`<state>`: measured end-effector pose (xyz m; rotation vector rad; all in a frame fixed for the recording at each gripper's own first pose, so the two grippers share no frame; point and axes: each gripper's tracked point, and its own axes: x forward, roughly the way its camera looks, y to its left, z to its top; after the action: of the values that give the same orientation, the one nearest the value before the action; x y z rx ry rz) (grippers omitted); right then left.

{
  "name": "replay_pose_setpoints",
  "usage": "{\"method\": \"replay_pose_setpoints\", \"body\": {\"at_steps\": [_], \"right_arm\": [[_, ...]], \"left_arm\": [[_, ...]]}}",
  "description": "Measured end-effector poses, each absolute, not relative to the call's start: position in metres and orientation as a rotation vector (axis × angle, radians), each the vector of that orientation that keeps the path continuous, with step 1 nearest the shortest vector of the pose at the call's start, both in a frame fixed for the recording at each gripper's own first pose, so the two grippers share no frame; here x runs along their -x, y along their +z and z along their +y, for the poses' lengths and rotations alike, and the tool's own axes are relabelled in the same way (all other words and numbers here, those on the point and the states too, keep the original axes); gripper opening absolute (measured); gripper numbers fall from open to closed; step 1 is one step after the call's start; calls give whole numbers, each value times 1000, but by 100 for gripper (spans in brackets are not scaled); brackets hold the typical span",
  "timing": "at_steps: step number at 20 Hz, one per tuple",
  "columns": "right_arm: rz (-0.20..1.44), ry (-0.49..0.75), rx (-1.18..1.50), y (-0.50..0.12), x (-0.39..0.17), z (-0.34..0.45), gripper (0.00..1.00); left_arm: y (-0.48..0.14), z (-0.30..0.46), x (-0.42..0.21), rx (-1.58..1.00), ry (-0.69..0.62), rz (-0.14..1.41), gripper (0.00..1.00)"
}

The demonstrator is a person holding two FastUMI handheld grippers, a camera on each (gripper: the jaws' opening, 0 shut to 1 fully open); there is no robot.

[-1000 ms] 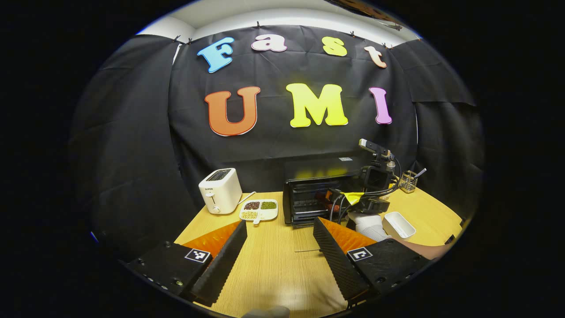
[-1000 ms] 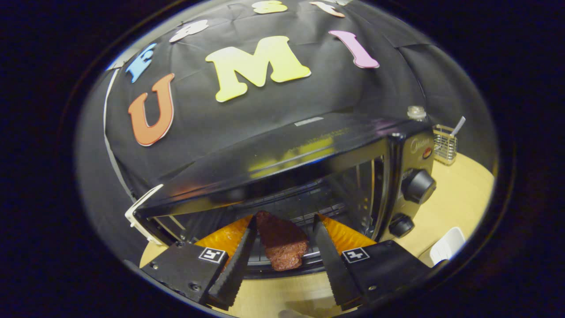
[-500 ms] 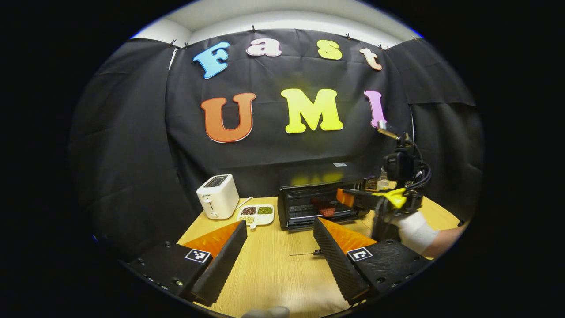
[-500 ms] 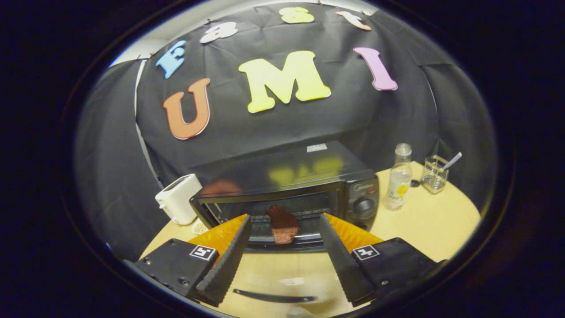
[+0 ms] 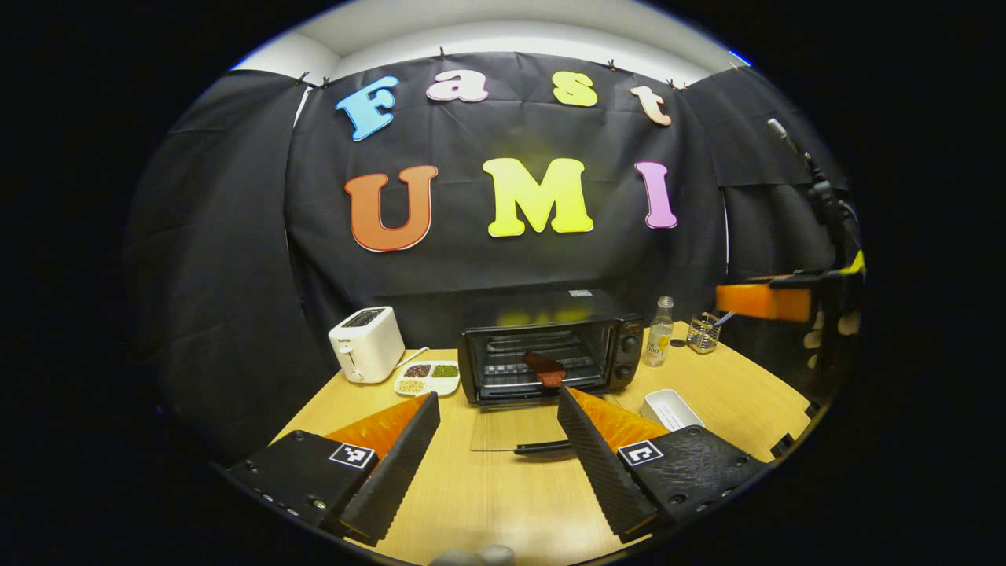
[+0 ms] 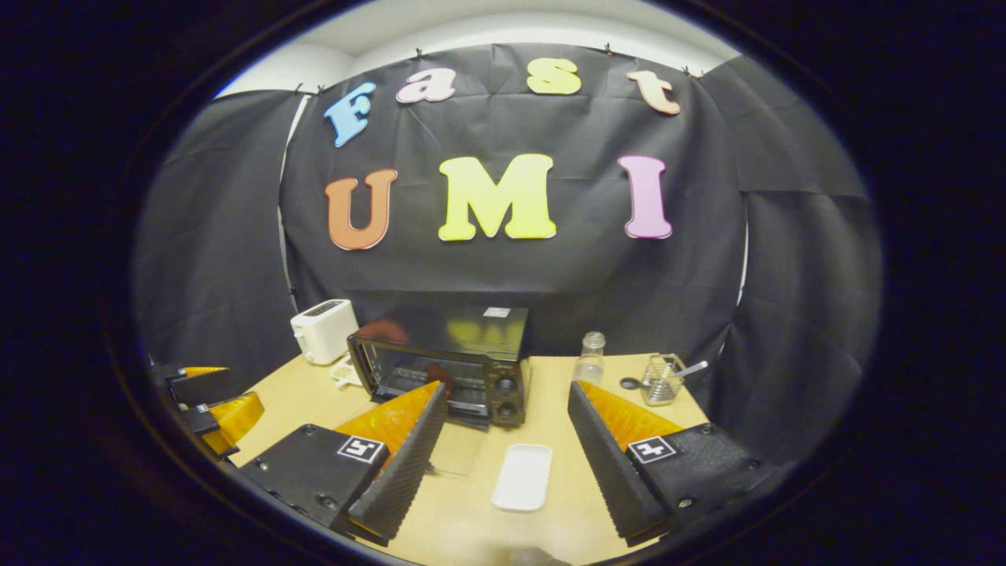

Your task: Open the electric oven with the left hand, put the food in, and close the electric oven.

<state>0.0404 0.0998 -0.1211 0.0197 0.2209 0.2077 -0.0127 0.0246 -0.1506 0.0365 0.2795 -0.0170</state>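
Note:
The black electric oven (image 5: pixel 550 355) stands at the back of the wooden table with its glass door (image 5: pixel 511 428) folded down flat and the handle nearest me. A reddish-brown piece of food (image 5: pixel 544 369) lies on the oven rack. My left gripper (image 5: pixel 497 395) is open and holds nothing, hovering in front of the door. The right gripper (image 5: pixel 762 303) hangs high at the far right. In the right gripper view, my right gripper (image 6: pixel 507 386) is open and holds nothing, back from the oven (image 6: pixel 448 358). The left gripper (image 6: pixel 212 401) shows at the left edge.
A white toaster (image 5: pixel 365 354) and a divided dish of beans (image 5: pixel 427 377) sit left of the oven. To its right stand a small bottle (image 5: pixel 660 342) and a wire holder (image 5: pixel 702 332). A white tray (image 6: pixel 523 475) lies in front of the oven, toward its right.
My right gripper has pulled back out of the oven, rising away to the right, leaving the food on the rack. The left gripper stayed open and drew back a little.

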Motion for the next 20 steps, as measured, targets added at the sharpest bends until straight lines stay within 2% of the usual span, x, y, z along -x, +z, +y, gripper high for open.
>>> {"method": "replay_pose_setpoints", "body": {"at_steps": [7,9,16,20], "right_arm": [[261,273,-15,-124,12,-3,96],[275,266,-4,-129,20,-27,98],[305,163,8,-125,26,-68,96],[319,83,14,-118,25,-68,98]], "left_arm": [[-188,-40,34,-4,59,355,97],[-199,-54,33,1,71,366,97],[-280,-69,13,-8,33,485,97],[-313,-68,-10,-2,-11,525,97]]}}
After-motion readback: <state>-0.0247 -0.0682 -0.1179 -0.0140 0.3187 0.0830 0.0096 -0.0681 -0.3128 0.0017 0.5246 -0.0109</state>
